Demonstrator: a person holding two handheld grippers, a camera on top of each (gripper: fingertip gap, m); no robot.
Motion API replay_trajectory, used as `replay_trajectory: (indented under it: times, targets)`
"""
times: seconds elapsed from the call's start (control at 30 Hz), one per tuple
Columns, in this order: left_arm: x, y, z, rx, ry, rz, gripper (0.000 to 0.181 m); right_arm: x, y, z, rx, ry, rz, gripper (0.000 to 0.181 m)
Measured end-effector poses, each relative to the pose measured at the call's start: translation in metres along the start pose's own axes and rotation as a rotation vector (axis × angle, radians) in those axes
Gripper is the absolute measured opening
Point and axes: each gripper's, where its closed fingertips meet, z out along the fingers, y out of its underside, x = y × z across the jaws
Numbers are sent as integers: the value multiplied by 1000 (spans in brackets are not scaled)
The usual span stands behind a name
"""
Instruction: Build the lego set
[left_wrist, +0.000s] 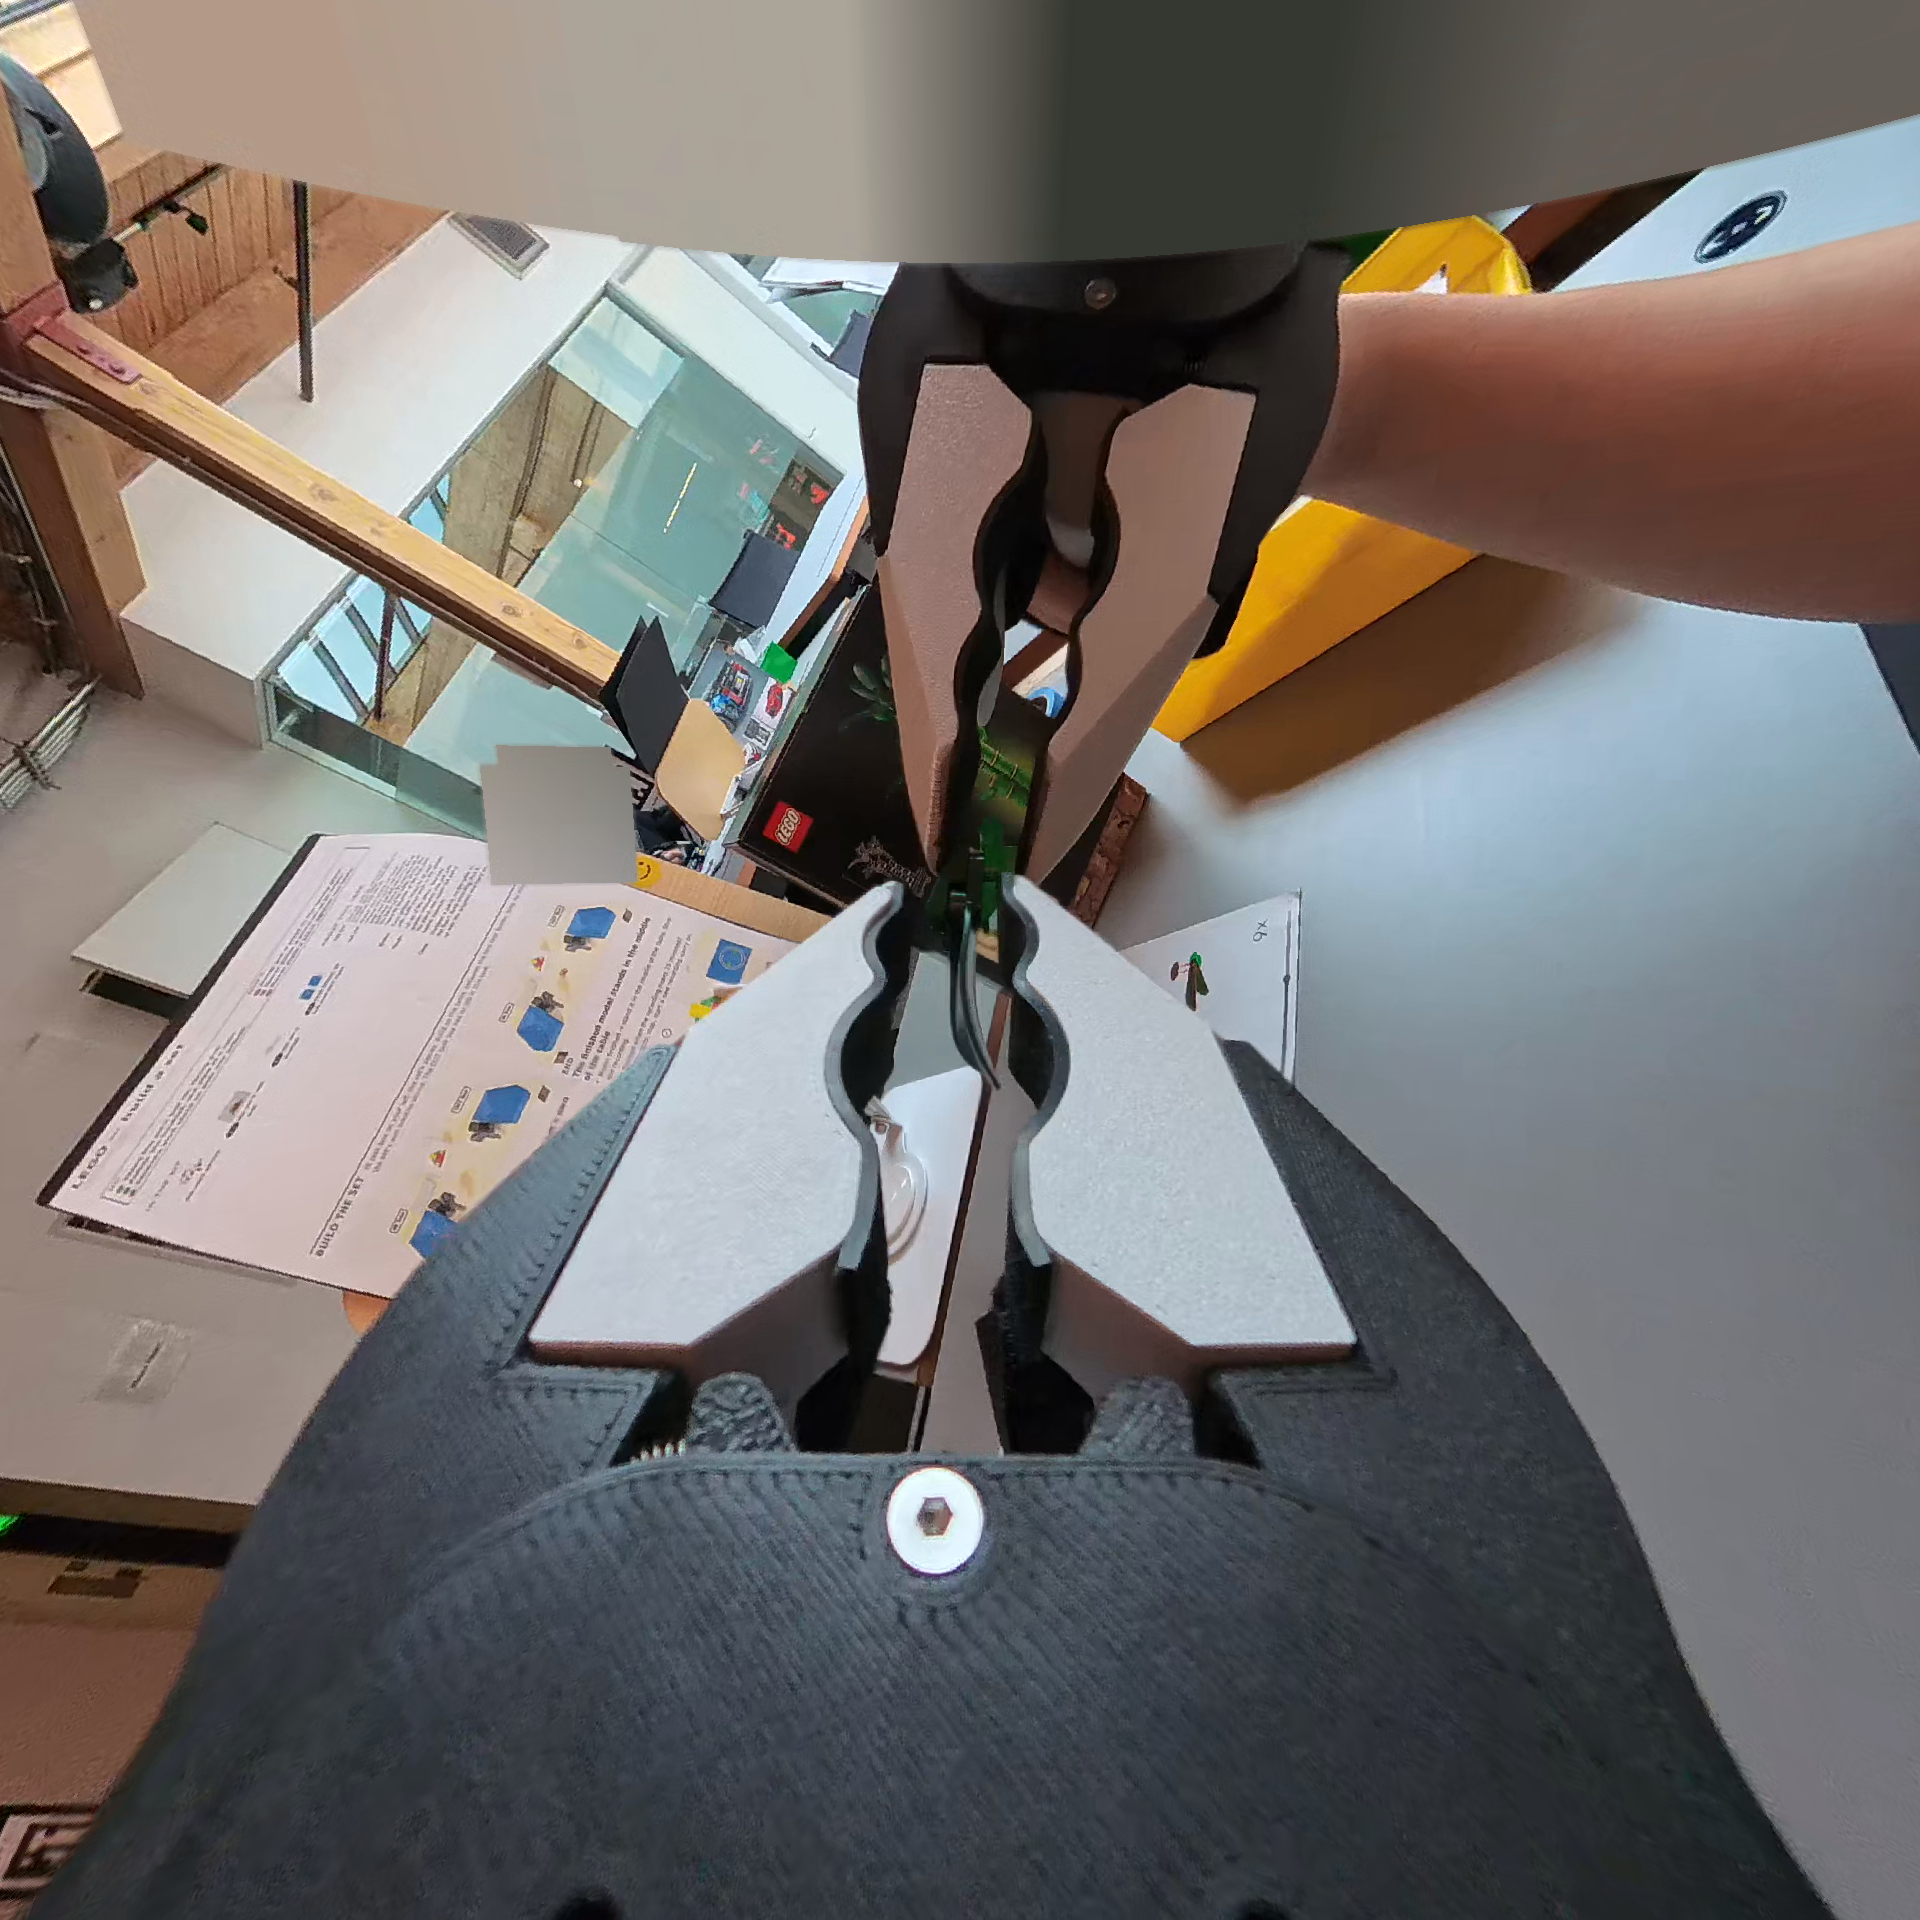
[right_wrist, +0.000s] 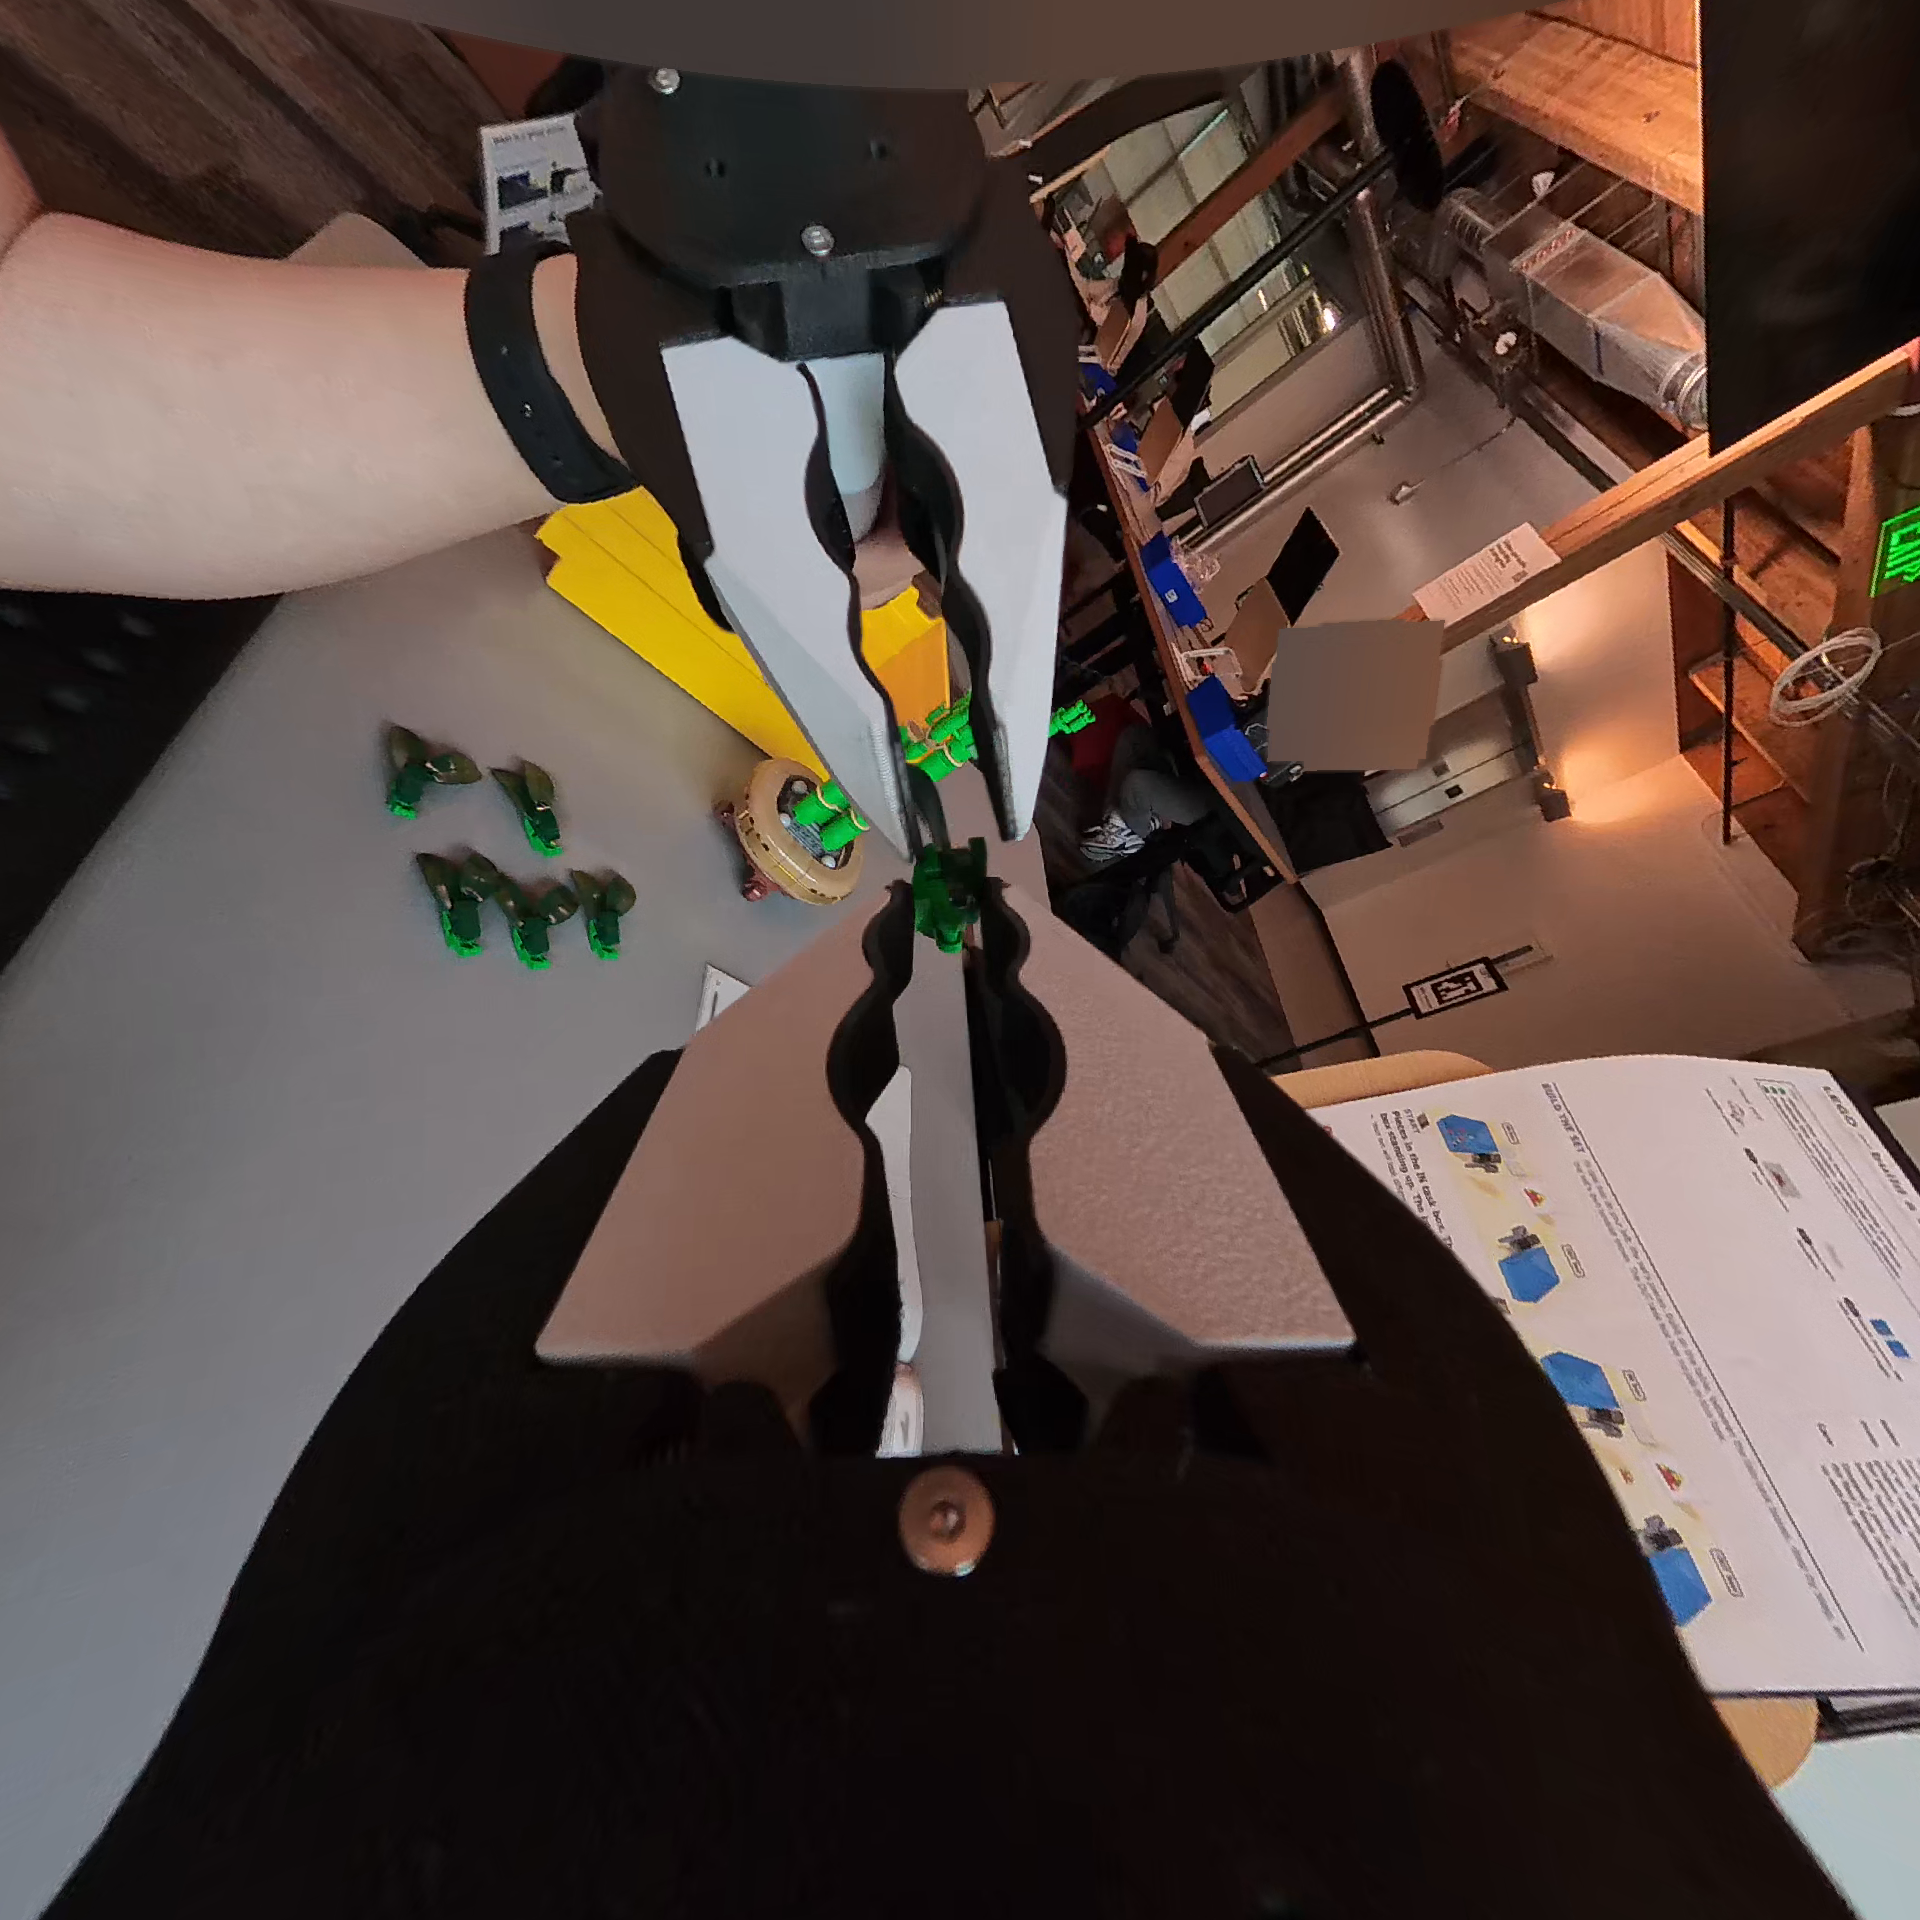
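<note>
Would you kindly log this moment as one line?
left tongs: shut on green piece | right tongs: shut on same piece | tips meeting above table

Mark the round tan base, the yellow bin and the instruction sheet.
round tan base (right_wrist: 798, 844): right wrist view, on its top face beside the green pegs.
yellow bin (right_wrist: 665, 623): right wrist view, on its side wall.
instruction sheet (left_wrist: 343, 1049): left wrist view, on the printed page's middle.
</note>
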Motion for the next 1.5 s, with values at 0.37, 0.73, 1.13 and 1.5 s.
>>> replay_trajectory:
  times: [0.37, 0.73, 1.13, 1.5]
  targets:
    - [9, -7, 1, 46, 29, 37, 11, -6, -14, -13, 90, -51, 30, 11]
    - [15, -12, 1, 77, 98, -14, 11, -12, -14, -15, 97, -90, 42, 11]
    - [16, 6, 14, -54, 128, -48, 10, -11, 8, -11, -7, -99, 84, 10]
    - [6, -13, 8, 93, 37, -57, 11, -2, 2, -25, 36, -72, 119, 11]
